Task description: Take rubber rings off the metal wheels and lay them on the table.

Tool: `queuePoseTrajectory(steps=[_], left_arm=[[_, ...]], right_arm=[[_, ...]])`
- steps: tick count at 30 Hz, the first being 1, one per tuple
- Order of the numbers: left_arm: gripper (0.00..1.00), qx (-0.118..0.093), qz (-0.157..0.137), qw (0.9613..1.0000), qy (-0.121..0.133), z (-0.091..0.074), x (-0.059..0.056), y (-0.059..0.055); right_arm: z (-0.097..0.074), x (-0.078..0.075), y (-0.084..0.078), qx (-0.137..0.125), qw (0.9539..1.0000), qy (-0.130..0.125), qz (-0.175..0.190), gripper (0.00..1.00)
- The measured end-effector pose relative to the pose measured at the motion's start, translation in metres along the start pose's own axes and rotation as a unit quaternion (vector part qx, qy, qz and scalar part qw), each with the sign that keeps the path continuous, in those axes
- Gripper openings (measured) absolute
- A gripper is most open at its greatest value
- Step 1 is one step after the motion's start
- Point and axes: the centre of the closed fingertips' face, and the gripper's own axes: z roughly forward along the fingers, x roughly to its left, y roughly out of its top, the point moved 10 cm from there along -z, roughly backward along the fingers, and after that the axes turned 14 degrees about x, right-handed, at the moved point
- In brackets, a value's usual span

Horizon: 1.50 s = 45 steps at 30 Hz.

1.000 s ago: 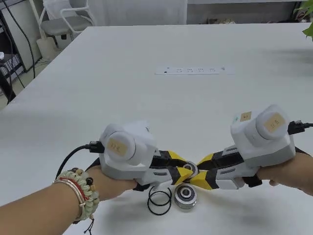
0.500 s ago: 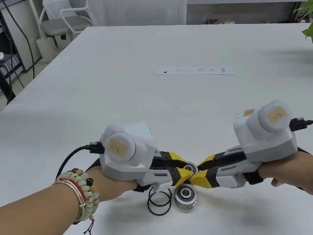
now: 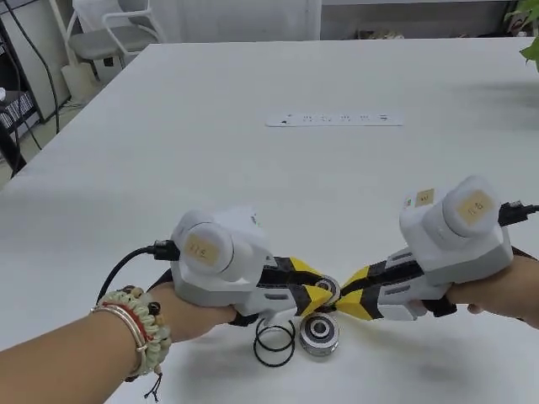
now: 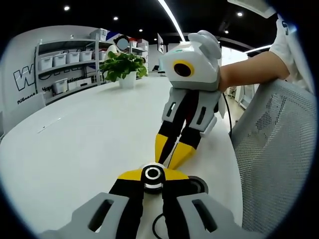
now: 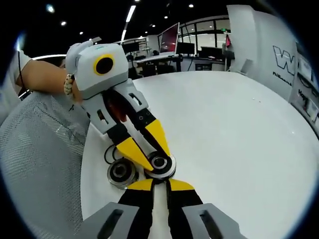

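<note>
Head view showed us the left gripper (image 3: 320, 295) clamped tight on a metal wheel (image 3: 328, 289) above the table (image 3: 253, 168), the right gripper (image 3: 341, 300) closed, tips at its rim; whether they pinched a ring we could not tell. Beneath lay a second wheel (image 3: 320, 334) beside two rubber rings (image 3: 274, 342); a power strip (image 3: 334, 120) sat well beyond.

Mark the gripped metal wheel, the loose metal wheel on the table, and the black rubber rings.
Gripped round metal wheel (image 4: 153, 174), left gripper view, hub.
Loose round metal wheel (image 3: 320, 334), head view, top face.
Black rubber rings (image 3: 256, 345), head view, left edge.
</note>
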Motion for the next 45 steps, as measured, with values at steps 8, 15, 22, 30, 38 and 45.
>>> queuePoseTrajectory(steps=[8,15,22,30,38,45], left_arm=[[0.08,0.001,-0.004,1.0000,0.002,0.000,0.001,0.000],[0.08,0.002,-0.002,1.0000,0.004,0.000,0.001,-0.001],[0.08,0.002,-0.001,1.0000,0.004,0.000,0.001,0.000],[0.08,0.002,0.000,1.0000,0.003,0.000,0.001,0.000],[0.08,0.001,0.001,1.0000,0.003,0.000,0.001,0.000],[0.08,-0.003,0.000,1.0000,0.003,0.000,0.002,-0.001]], right_arm=[[-0.001,-0.002,0.001,0.005,0.9999,-0.014,-0.006,0.00],[-0.001,-0.006,0.002,0.013,0.9990,-0.027,0.033,0.00],[-0.004,-0.008,-0.001,-0.003,0.9902,0.009,0.139,0.00],[-0.005,-0.007,-0.001,-0.003,0.9867,0.014,0.162,0.00],[-0.003,-0.009,-0.003,-0.013,0.9868,0.014,0.161,0.00],[-0.005,-0.011,-0.003,-0.029,0.9780,0.032,0.204,0.00]])
